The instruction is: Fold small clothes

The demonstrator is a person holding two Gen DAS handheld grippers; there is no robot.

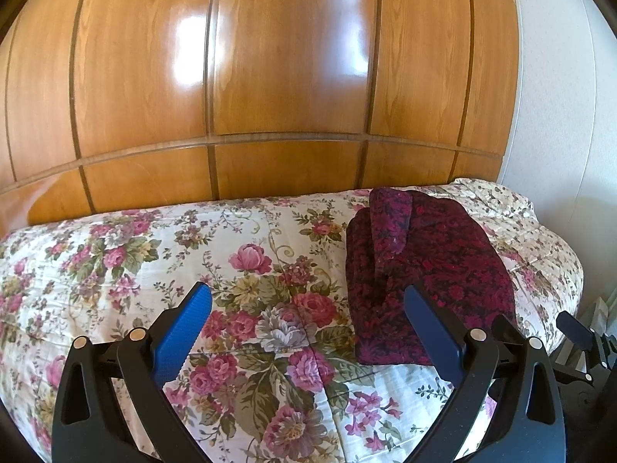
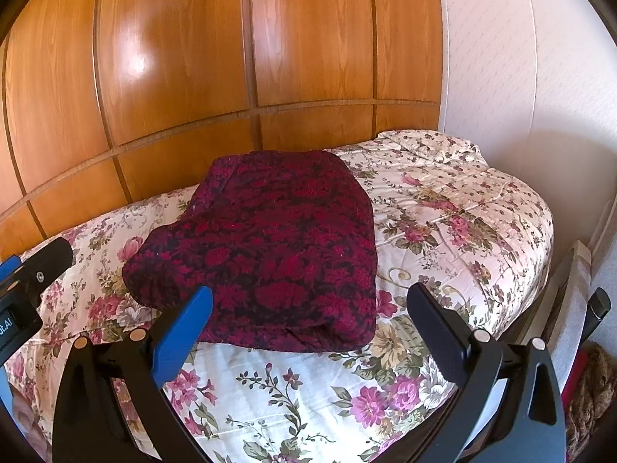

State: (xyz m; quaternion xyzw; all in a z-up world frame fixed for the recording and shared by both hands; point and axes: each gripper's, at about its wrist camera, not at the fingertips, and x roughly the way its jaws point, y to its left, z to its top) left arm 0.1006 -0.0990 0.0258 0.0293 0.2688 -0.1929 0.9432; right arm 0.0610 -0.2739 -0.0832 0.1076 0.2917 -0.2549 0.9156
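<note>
I am holding my left gripper (image 1: 308,324) over the bed (image 1: 115,270), its jaws spread wide and grasping nothing, the ribbed blue pads (image 1: 181,339) facing each other above the quilted floral bedspread (image 1: 270,308). My right gripper (image 2: 308,324) is hovering likewise, jaws released and empty. The garment (image 2: 277,254), a dark crimson knit with a black floral pattern and a nubbly texture, is lying folded into a rough rectangle on the bedspread, toward the glossy wooden panelled wall (image 2: 173,77). In the left view a folded flap is lying along its top. It is sitting just beyond my right jaws and to the right of my left ones.
</note>
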